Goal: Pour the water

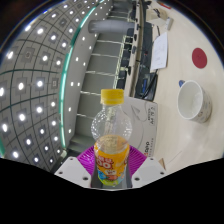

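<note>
Right now the hand-held gripper [111, 170] is clamped on a small plastic bottle [111, 140], its two fingers pressing the lower body from either side, with the magenta pads [92, 157] showing against the label band. The bottle stands upright between the fingers and looks to be lifted clear of the table [170, 125], though its base is hidden, so I cannot say for certain that it is off the surface. It has a yellow cap [113, 97], which is on, and a clear upper body; the lower part carries an orange and yellow label, so the level of liquid inside is hard to read. Through the clear shoulder it seems mostly empty near the top.

As a judgement, a thin bottle like this is light and somewhat soft: it will give under a hard squeeze and its smooth wall can slip, so the hold low on the labelled, stiffer section is sensible, though it leaves the top free to swing when tilted. With the cap on, nothing can pour until it comes off.

Beyond the bottle and off to its right, a white cup [191, 100] stands on the table, well apart from the fingers. Its mouth faces up and it appears empty, which makes it the likely vessel to receive the water.
</note>
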